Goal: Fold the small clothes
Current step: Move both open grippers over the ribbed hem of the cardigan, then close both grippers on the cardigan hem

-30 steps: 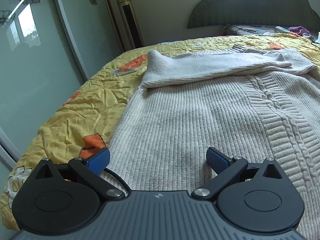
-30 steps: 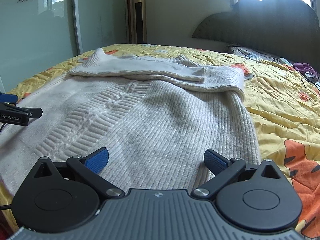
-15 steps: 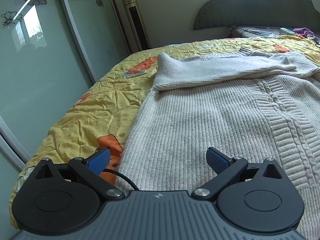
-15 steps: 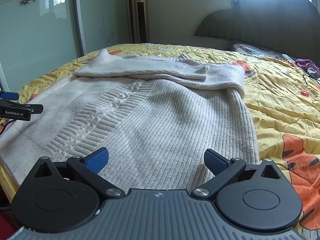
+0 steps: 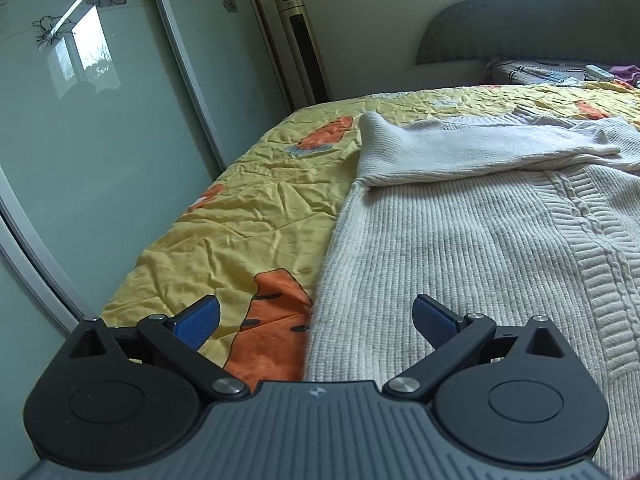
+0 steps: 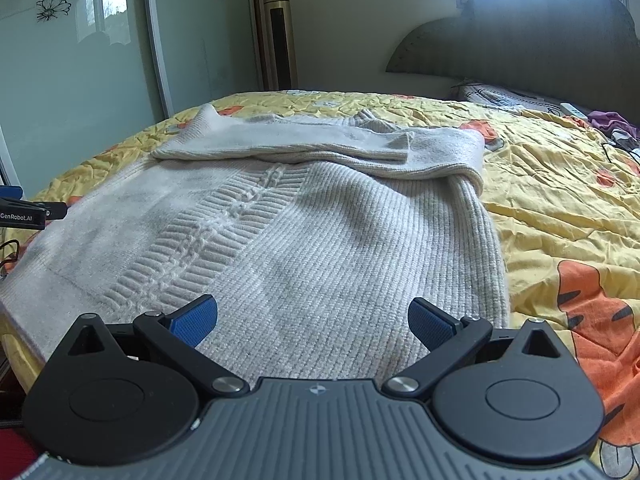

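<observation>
**Sleeves folded in, body of the sweater still to be folded**

The cream knit sweater (image 6: 304, 240) lies flat on the bed's yellow cartoon-print quilt (image 6: 560, 200), hem end nearest the cameras and shoulders at the far end. Both sleeves (image 6: 320, 140) already lie crosswise over the upper chest, one on top of the other, so the first part of the fold looks done. What seems left is the lengthwise step: lifting the hem end and laying it over toward the sleeves, then perhaps squaring the bundle. The lower body is still spread in a single layer with its cable rib running up the middle.

The left claw (image 5: 316, 320) stands wide, holding nothing. It hangs just above the sweater's left side edge near the hem: its right pad sits over the knit, its left pad over the orange print of the quilt, so the edge runs up between the two pads.

The right claw (image 6: 312, 318) is also spread wide and empty, low over the hem region on the sweater's right half, with knit showing between both pads and the garment's right edge just beyond its right pad. The left claw's tip shows at the far left of the right wrist view, beside the opposite edge
</observation>
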